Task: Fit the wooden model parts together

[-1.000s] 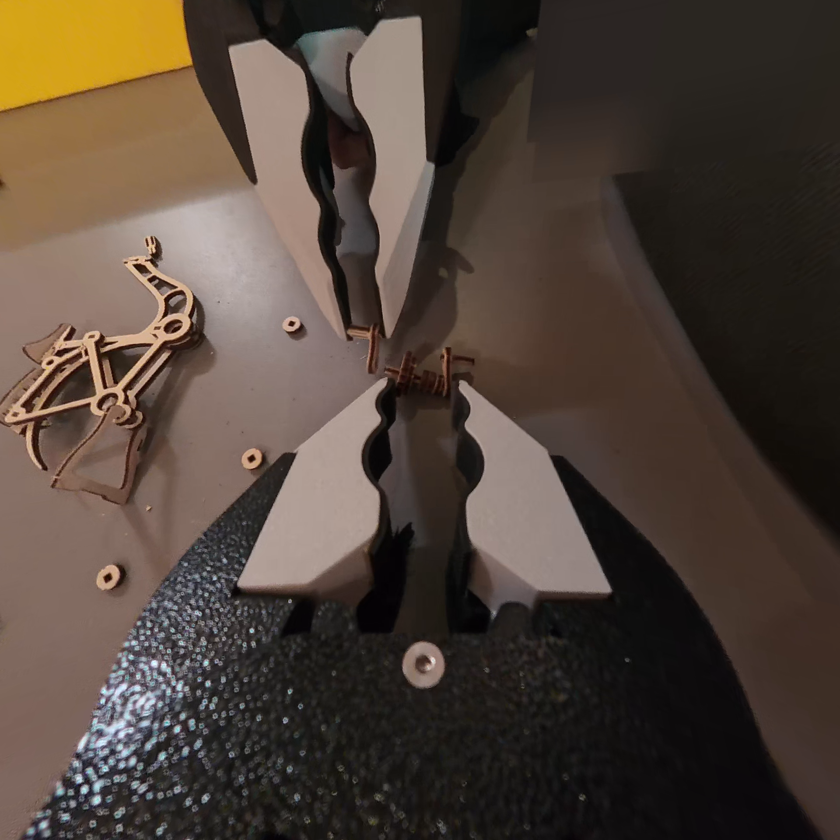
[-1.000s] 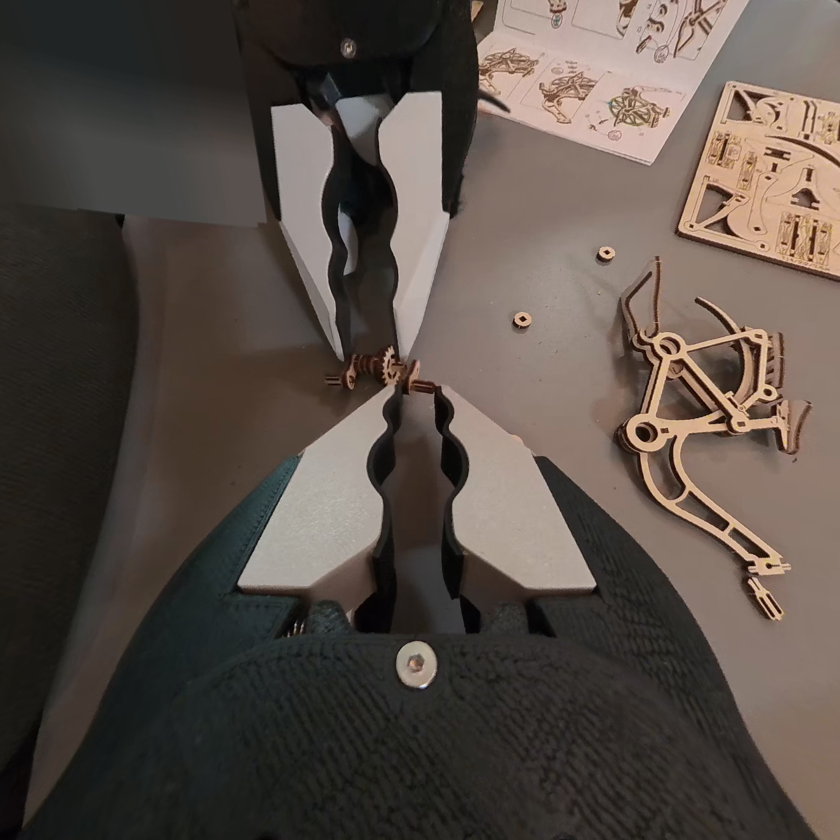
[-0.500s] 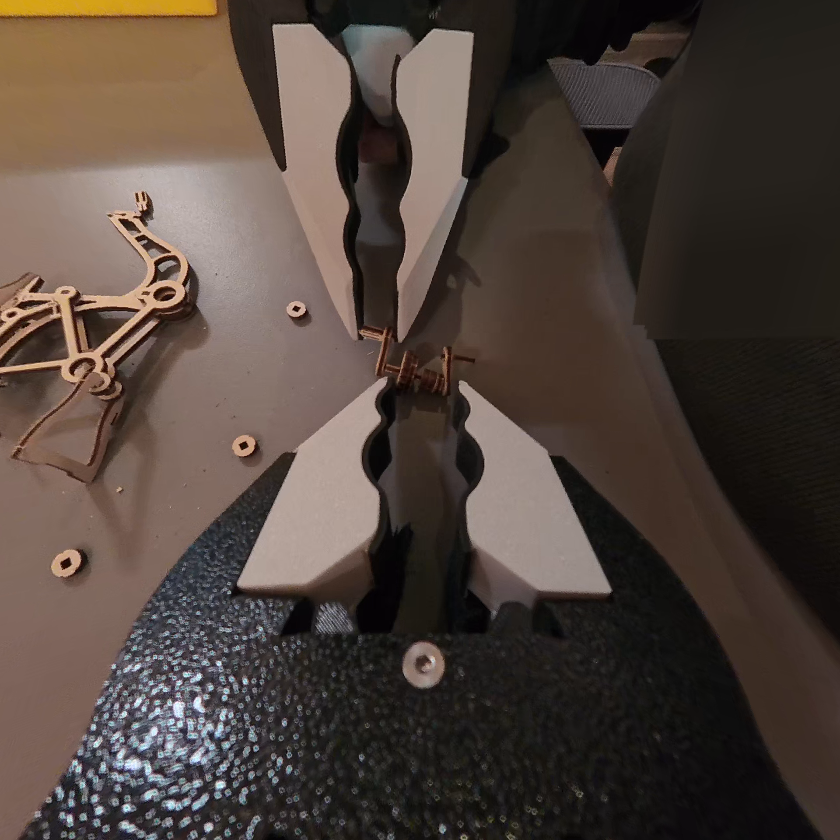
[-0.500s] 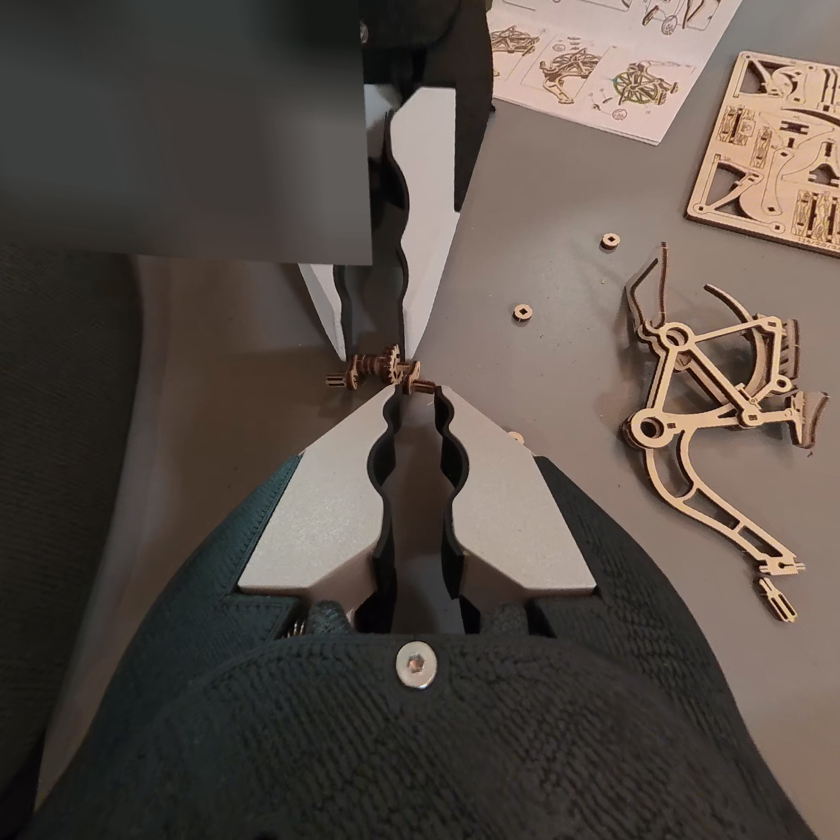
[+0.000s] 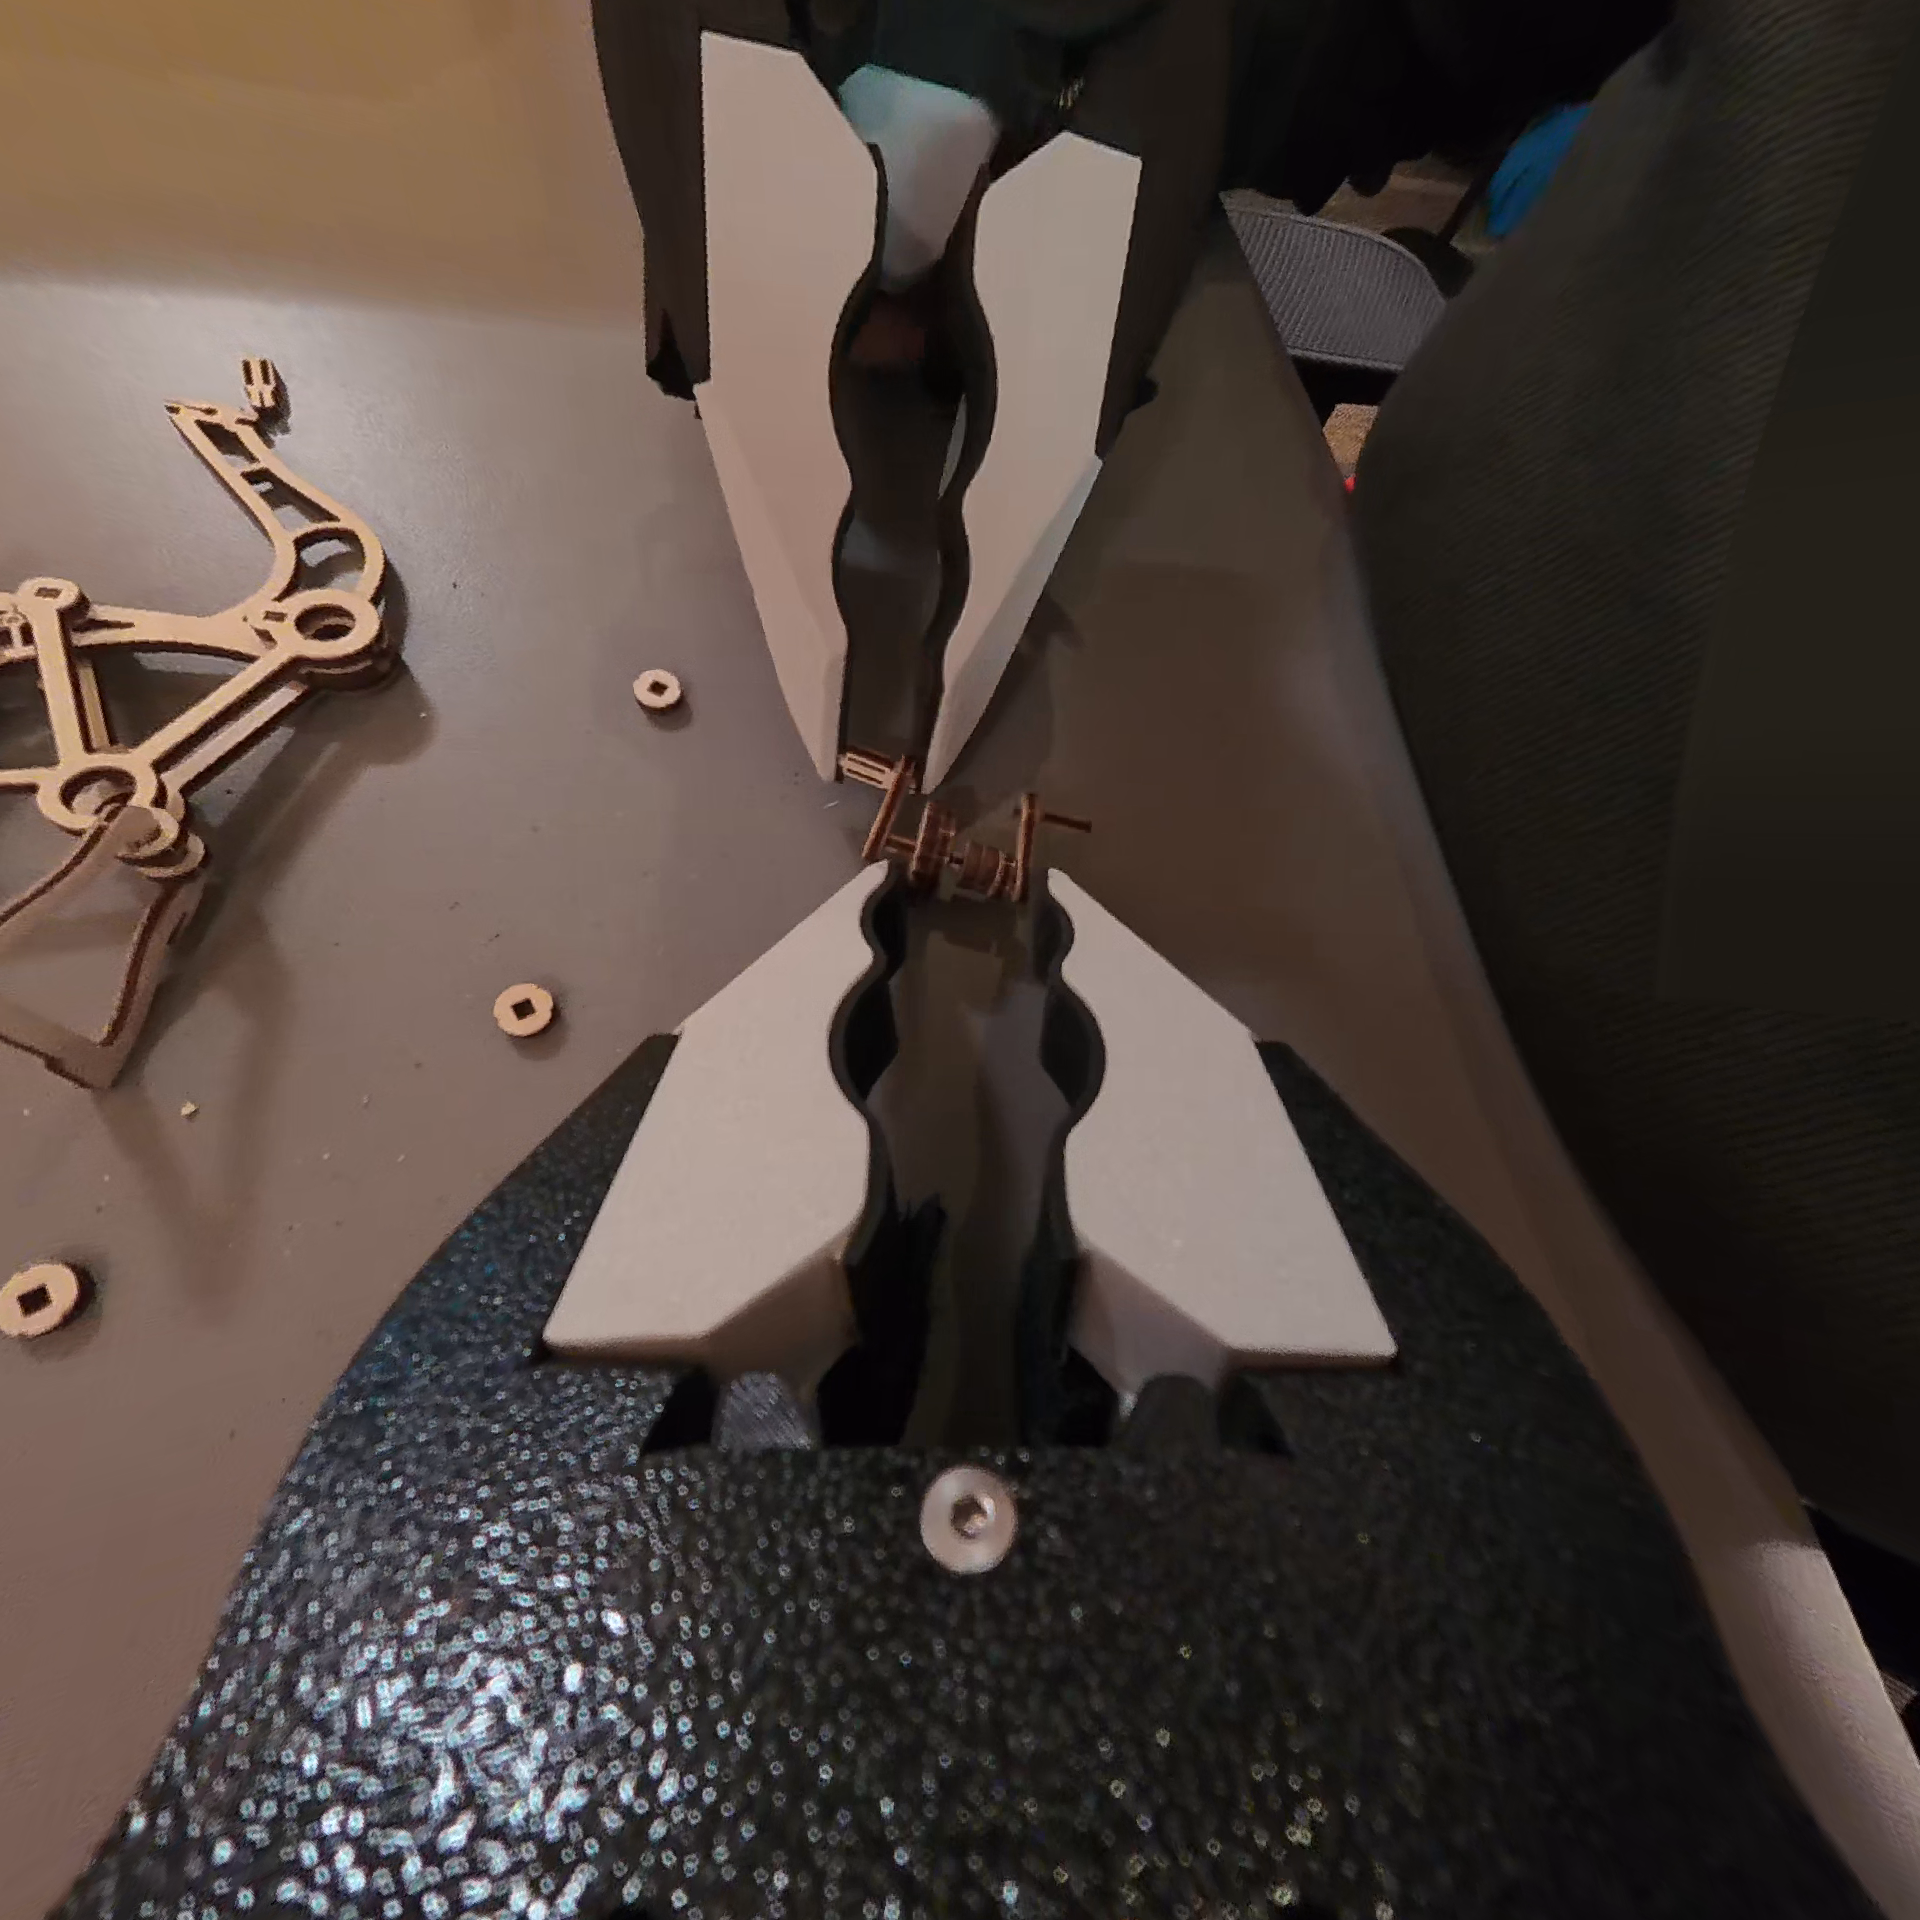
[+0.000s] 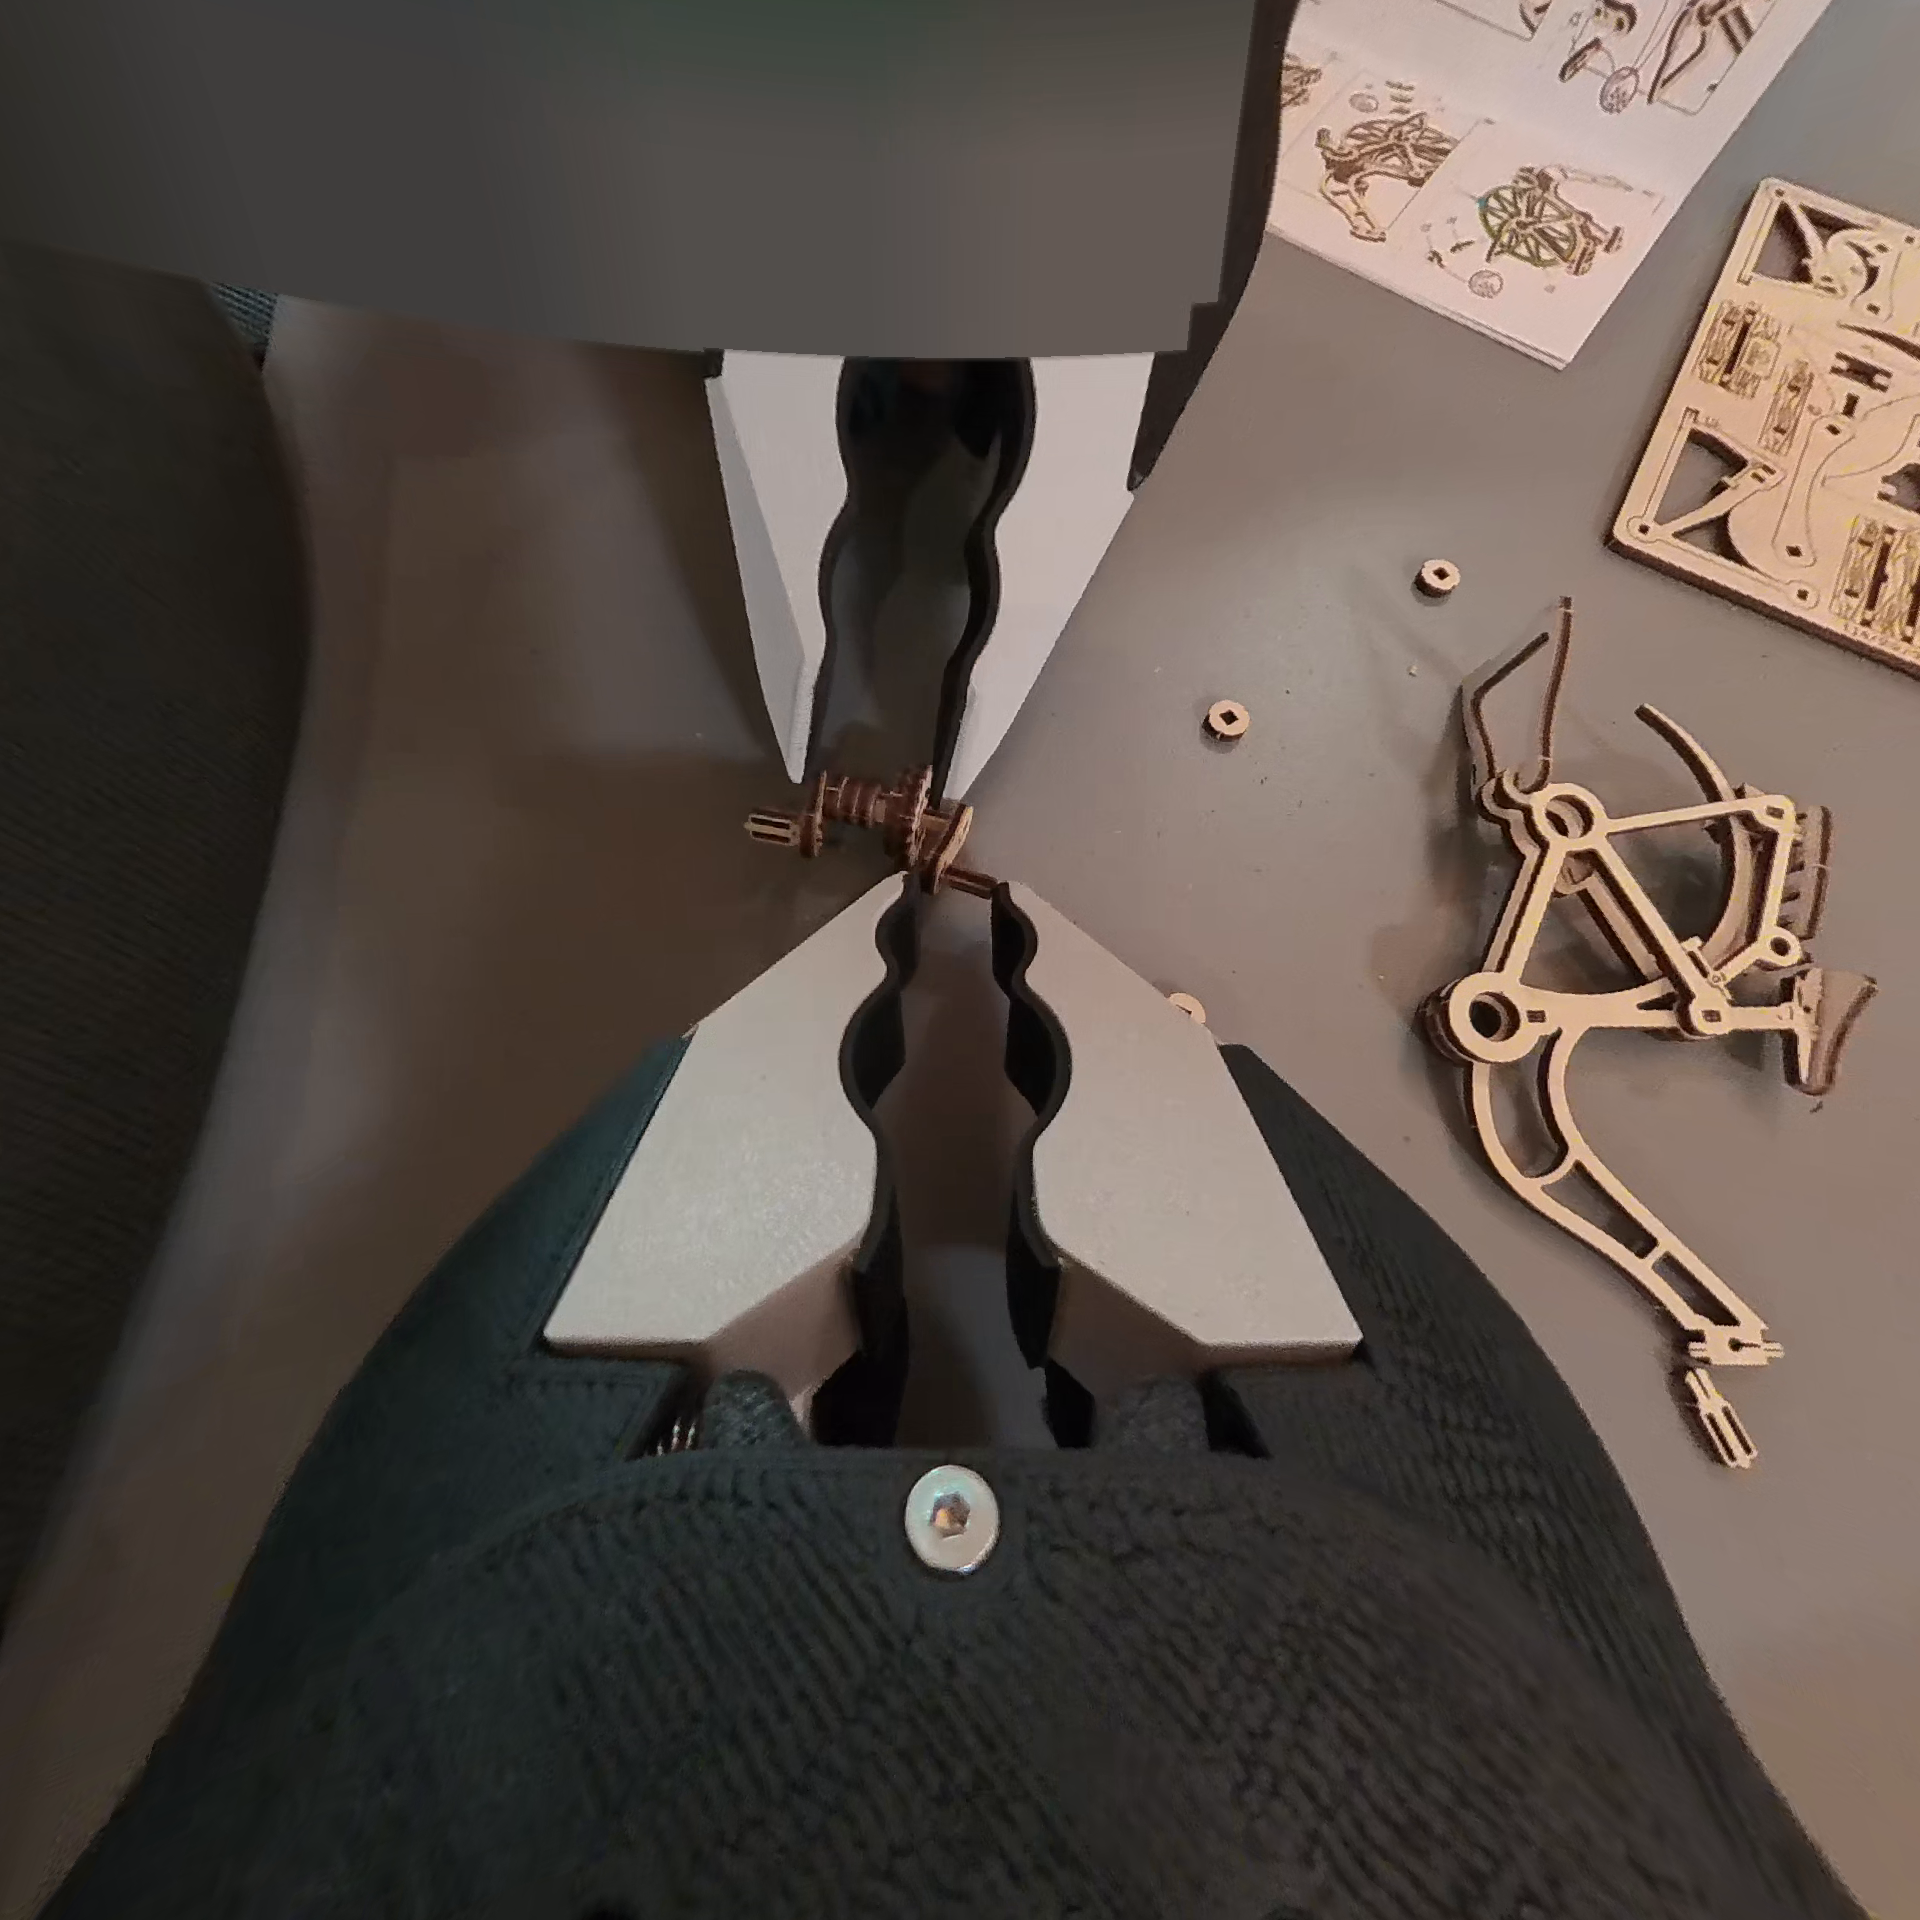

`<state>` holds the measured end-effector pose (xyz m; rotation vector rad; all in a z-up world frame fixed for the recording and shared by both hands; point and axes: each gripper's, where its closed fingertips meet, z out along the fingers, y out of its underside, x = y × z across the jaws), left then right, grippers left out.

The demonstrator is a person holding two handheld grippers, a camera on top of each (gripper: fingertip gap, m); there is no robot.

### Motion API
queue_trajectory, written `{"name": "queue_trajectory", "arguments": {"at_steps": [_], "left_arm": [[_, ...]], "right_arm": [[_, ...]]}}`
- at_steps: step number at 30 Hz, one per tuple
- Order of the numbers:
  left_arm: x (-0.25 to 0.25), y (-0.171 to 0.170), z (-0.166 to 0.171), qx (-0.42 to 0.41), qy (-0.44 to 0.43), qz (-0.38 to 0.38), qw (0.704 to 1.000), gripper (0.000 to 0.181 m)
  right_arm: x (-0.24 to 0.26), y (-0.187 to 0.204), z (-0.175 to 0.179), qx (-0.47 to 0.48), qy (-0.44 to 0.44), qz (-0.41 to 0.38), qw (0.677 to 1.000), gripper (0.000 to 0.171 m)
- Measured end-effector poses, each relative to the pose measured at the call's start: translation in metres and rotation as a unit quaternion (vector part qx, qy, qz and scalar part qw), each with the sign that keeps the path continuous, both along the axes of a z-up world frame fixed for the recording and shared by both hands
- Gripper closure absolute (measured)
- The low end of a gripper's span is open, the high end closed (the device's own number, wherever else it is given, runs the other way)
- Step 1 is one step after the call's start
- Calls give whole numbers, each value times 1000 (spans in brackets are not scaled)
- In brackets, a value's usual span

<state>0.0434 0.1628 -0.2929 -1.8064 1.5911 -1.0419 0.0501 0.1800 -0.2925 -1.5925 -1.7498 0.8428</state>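
A small wooden axle assembly with gears [image 5: 956,847] is held in the air between the two grippers, which meet tip to tip. My left gripper [image 5: 966,883] is shut on its geared middle. My right gripper [image 6: 951,888] is shut on a thin pin and disc at one end of it [image 6: 961,868]. In the right wrist view the assembly [image 6: 862,810] sits crosswise in the left gripper's tips [image 6: 873,779]. In the left wrist view the right gripper [image 5: 883,774] comes in from the top. A partly built wooden frame [image 5: 208,675] [image 6: 1621,997] lies flat on the grey table.
Loose wooden washers [image 5: 661,689] [image 5: 525,1010] [image 6: 1226,719] lie on the table. A wooden parts sheet [image 6: 1787,416] and an instruction leaflet [image 6: 1507,156] lie at the far right. A dark chair [image 5: 1662,727] stands beyond the table's curved edge [image 5: 1278,831]. Less than 4 cm separates the two grippers' tips.
Both grippers keep their hold on the axle assembly, tip to tip. The left view has swung, so the wooden frame has slid left and the chair fills more of the right.
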Motion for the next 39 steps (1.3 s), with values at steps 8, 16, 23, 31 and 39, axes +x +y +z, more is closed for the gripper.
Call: {"name": "queue_trajectory", "arguments": {"at_steps": [8,16,23,31,39], "left_arm": [[1,-2,0,-6,1,-5,1000,160],[-3,14,-3,32,13,21,999,160],[-4,14,-3,43,13,14,999,160],[-3,8,-2,46,10,-5,999,160],[-2,3,-4,52,15,-16,998,160]], "right_arm": [[1,-2,0,12,0,19,1000,159],[-7,-22,-2,19,-5,62,998,171],[9,-6,0,3,-1,41,999,171],[25,1,11,-6,-5,40,999,156],[21,-5,-7,-17,-30,51,998,160]]}}
